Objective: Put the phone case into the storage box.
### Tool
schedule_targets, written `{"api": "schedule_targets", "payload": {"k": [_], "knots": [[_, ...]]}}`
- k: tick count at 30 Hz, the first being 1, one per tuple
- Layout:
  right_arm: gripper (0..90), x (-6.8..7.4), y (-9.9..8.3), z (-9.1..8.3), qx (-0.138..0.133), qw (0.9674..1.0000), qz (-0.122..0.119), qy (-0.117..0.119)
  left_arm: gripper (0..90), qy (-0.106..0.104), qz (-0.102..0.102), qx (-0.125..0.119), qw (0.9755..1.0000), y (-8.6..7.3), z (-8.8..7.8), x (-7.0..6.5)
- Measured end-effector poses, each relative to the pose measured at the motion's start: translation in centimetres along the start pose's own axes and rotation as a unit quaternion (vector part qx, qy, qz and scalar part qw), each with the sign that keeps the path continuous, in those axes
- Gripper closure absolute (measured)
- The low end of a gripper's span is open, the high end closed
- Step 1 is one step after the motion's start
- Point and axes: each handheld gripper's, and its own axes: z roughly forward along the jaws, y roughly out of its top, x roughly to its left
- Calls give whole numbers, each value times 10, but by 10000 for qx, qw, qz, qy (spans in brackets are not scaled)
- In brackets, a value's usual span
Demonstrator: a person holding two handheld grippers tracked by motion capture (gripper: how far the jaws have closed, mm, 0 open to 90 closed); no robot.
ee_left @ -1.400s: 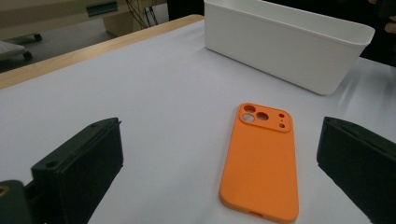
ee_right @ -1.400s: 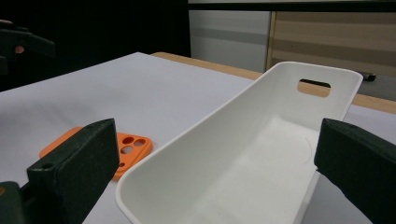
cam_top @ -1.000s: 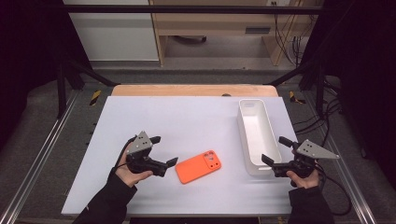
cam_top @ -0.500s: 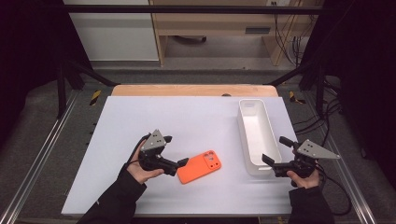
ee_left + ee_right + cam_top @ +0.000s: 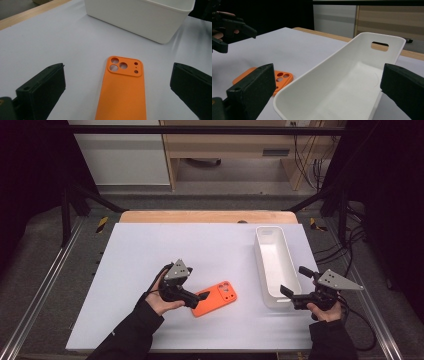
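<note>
On the white surface [image 5: 150, 250], the orange phone case [image 5: 215, 298] lies flat, camera cutouts up, left of the white bin [image 5: 276, 265]. Your left tongs [image 5: 199, 297] are spread wide, jaws straddling the case's near end, likely lined up for a grip across its width. Your right tongs [image 5: 292, 282] are also released, bracketing the bin's near end, perhaps to steady it. The case's near end is cut off in the left gripper view.

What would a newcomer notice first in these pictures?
The orange phone case stands out, lying flat on the white table, camera cut-outs up. The left gripper frames it with open fingers. To the right stands an empty white bin, the right gripper at its near end.
</note>
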Motion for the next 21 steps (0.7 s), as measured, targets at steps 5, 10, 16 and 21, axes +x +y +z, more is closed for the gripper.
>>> {"api": "schedule_targets", "payload": {"k": [5, 10, 16, 21], "knots": [[4, 0, 0, 0, 2, 10000, -3, -10, 0, -26, 9, 130, 9999, 0, 7, 0], [4, 0, 0, -1, -28, 10000, -7, -6, 0, -56, 14, 254, 9997, 0, 14, 0], [4, 0, 0, 0, 8, 10000, -6, 8, 0, -123, 12, 373, 9992, 1, 22, -1], [4, 0, 0, 0, 8, 10000, 7, 11, 0, -189, 93, 561, 9982, 2, 29, -3]]}}
